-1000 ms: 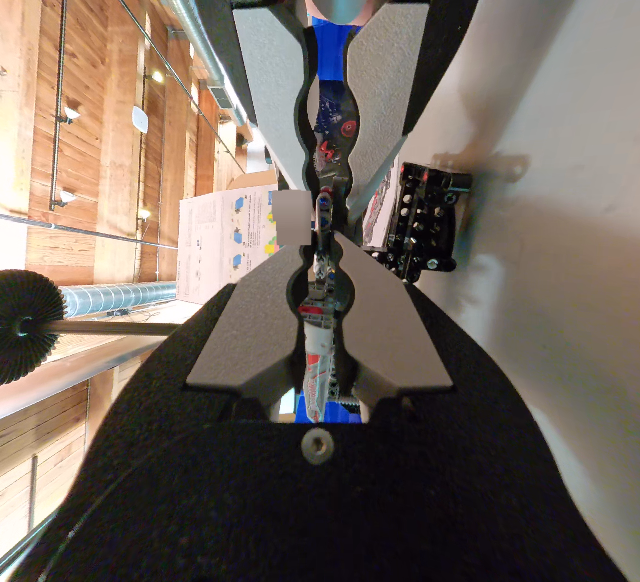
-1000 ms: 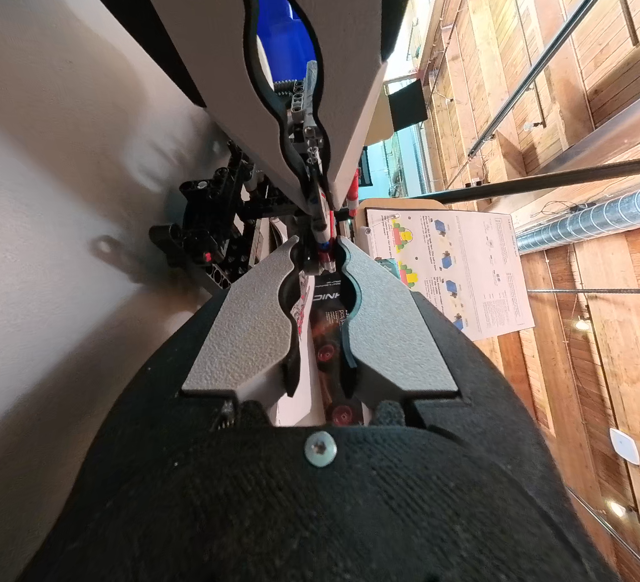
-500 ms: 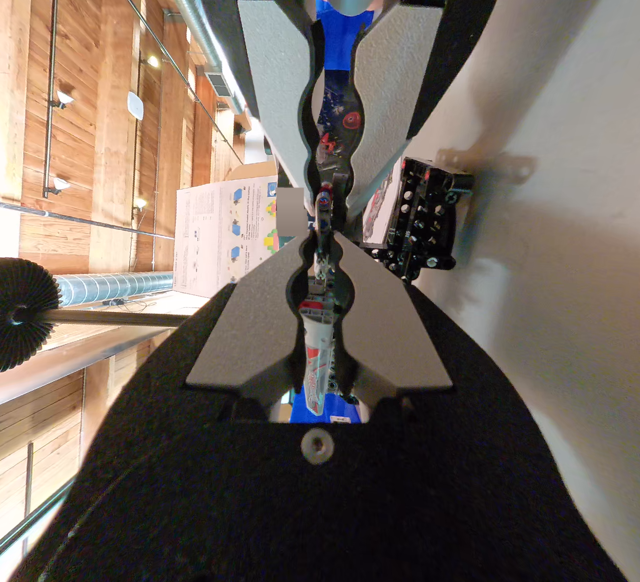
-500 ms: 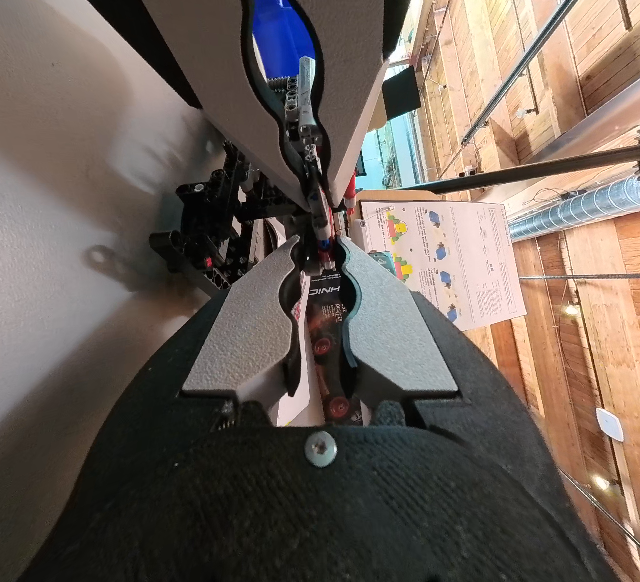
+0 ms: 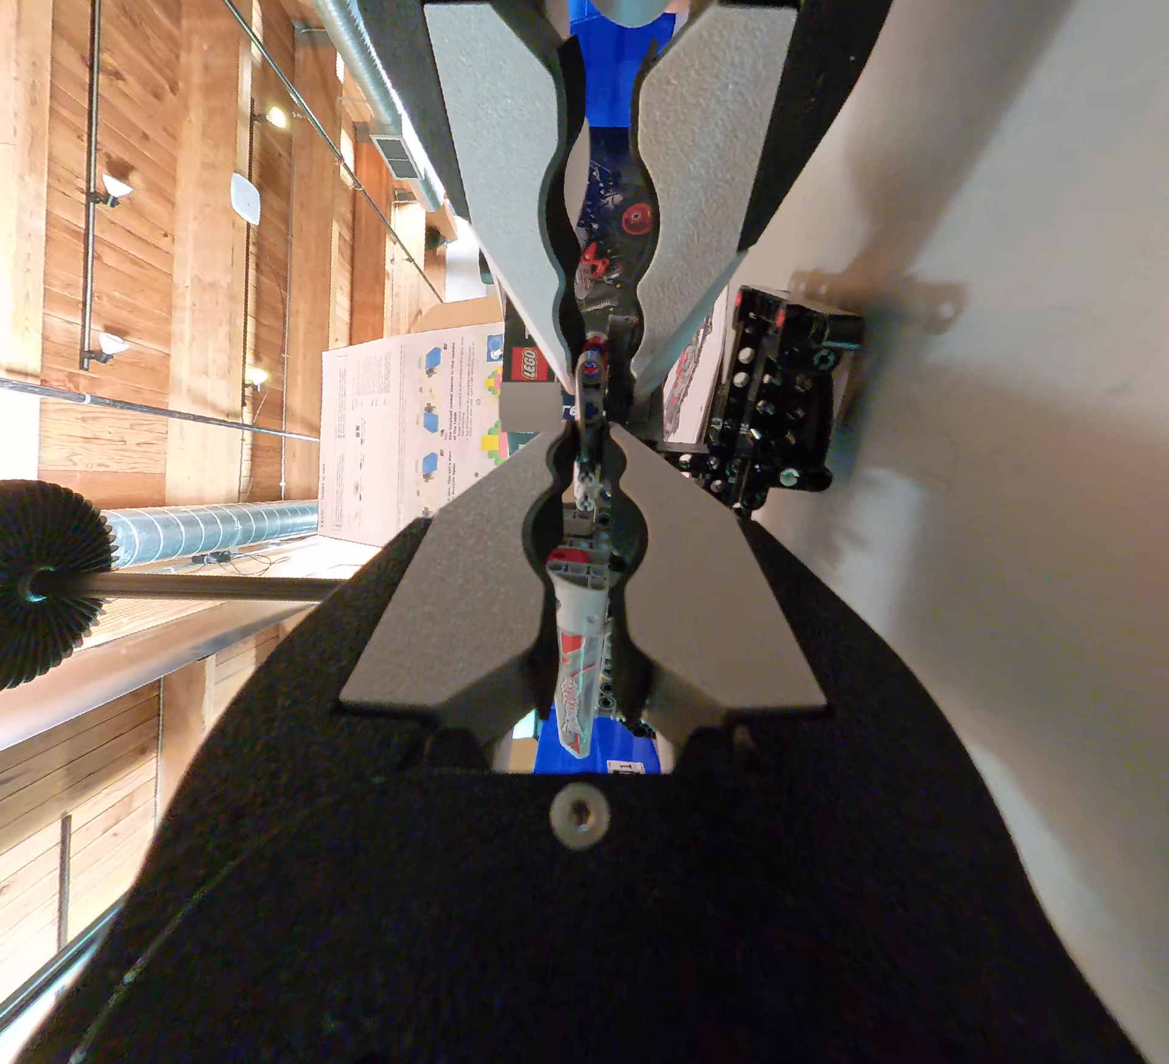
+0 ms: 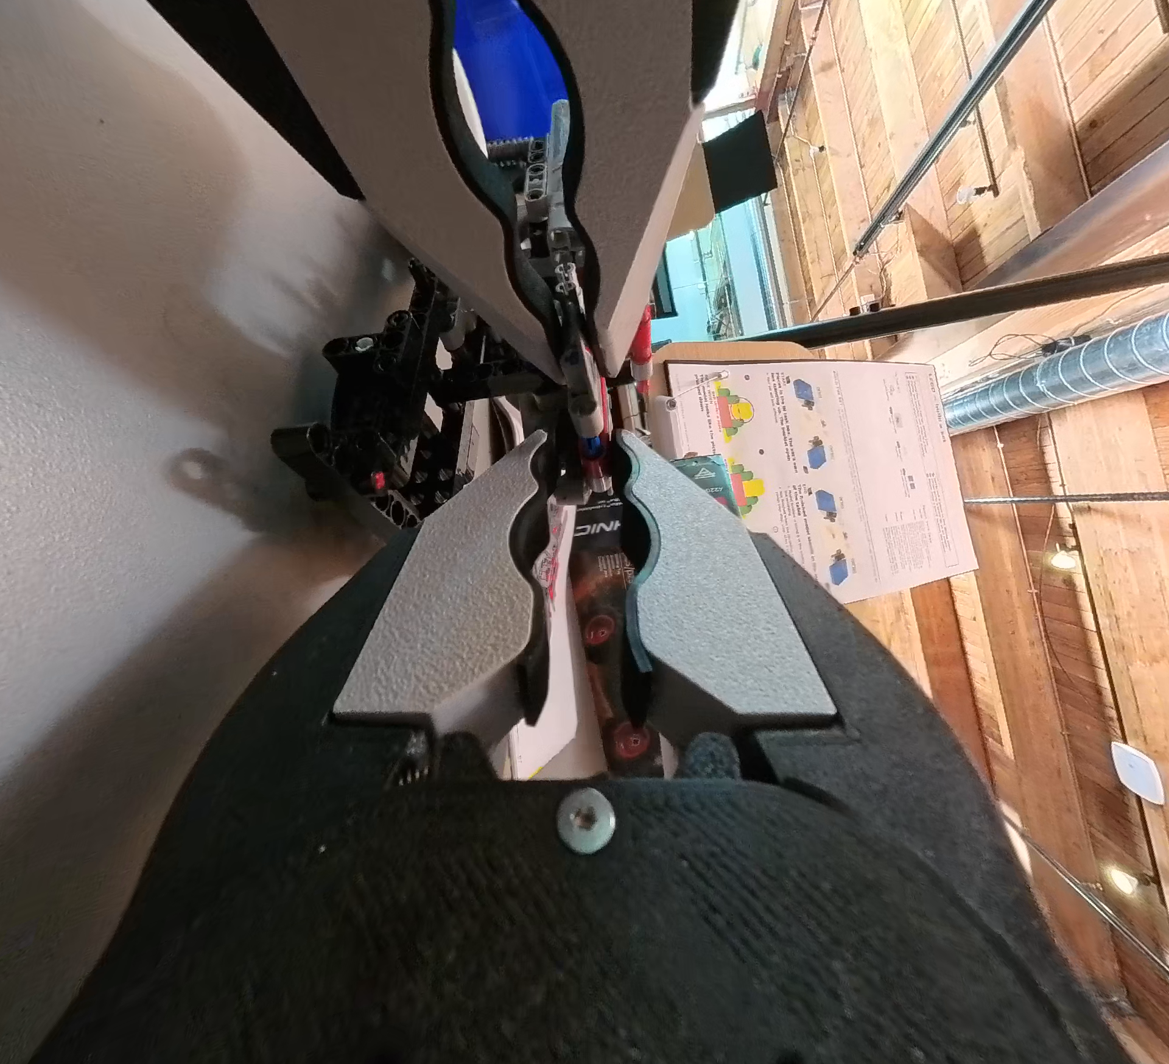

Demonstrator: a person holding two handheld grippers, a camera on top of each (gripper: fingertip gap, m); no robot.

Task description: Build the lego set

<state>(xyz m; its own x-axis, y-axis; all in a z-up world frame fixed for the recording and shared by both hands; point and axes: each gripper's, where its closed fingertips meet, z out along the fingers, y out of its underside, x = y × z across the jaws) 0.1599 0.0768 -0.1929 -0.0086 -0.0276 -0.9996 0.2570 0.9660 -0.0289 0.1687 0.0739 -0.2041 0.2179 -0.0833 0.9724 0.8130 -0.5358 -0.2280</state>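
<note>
Jaws of left gripper [image 5: 585, 451] and right gripper [image 6: 585, 445] both clamped tip-to-tip on slim lego strip [image 5: 579, 622] above worktop [image 5: 1012, 464]; best pressed straight together, wrists level, avoiding twist.

Wooden plank walls [image 5: 158, 160] are glowing under small spotlights [image 5: 114, 187], a ribbed metal duct [image 5: 209, 524] is running beside them, and a white tabletop [image 5: 1025, 375] is lying opposite the duct.
</note>
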